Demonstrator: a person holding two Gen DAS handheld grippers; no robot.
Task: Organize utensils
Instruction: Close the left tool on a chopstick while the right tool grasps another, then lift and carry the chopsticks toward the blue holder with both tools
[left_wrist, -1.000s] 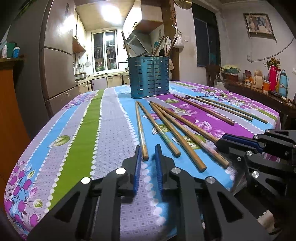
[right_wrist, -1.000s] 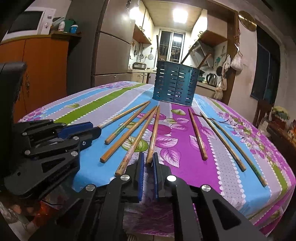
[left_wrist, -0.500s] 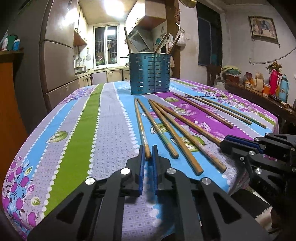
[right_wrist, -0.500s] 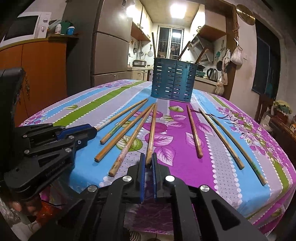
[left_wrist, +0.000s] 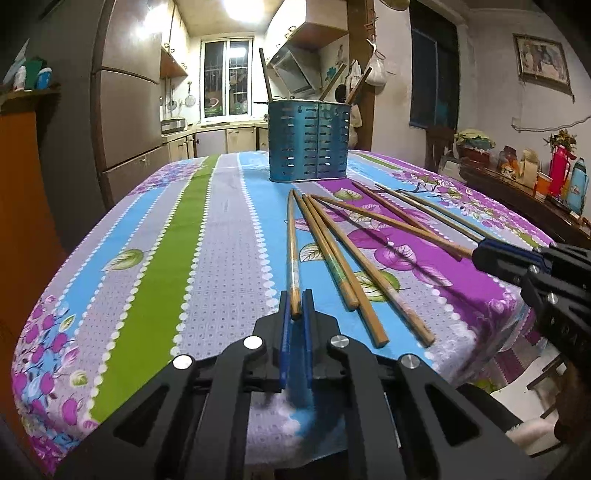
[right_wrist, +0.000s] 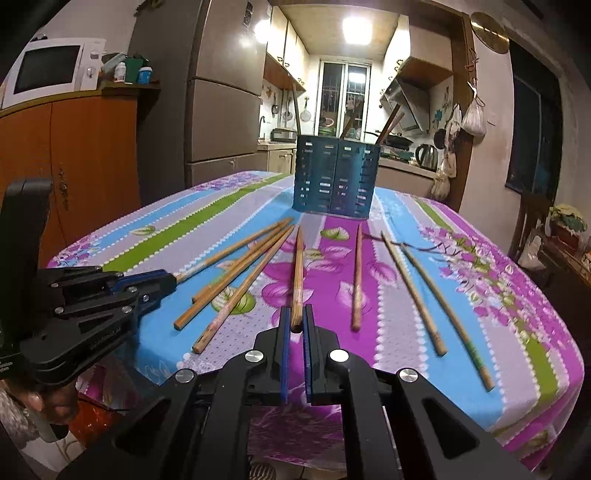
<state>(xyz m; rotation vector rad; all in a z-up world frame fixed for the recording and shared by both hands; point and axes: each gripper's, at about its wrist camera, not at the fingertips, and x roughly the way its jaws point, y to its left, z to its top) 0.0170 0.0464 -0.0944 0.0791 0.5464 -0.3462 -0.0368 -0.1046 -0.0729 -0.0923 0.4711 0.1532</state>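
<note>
Several wooden chopsticks lie on the flowered tablecloth (left_wrist: 207, 266) in front of a blue slotted utensil holder (left_wrist: 308, 142), which also shows in the right wrist view (right_wrist: 336, 177) with a few sticks standing in it. My left gripper (left_wrist: 296, 308) is shut on the near end of the leftmost chopstick (left_wrist: 292, 251). My right gripper (right_wrist: 296, 321) is shut on the near end of a middle chopstick (right_wrist: 297, 273). Each gripper shows in the other's view, the right one (left_wrist: 480, 254) and the left one (right_wrist: 166, 282).
More chopsticks lie loose between and to the right of the held ones (right_wrist: 410, 288). The table's near edge is just under both grippers. A fridge (right_wrist: 221, 110) and wooden cabinet (right_wrist: 85, 147) stand left; a cluttered sideboard (left_wrist: 535, 192) stands right.
Both grippers closed from a narrow gap onto the near ends of their chopsticks. The left gripper moved forward over its stick's end.
</note>
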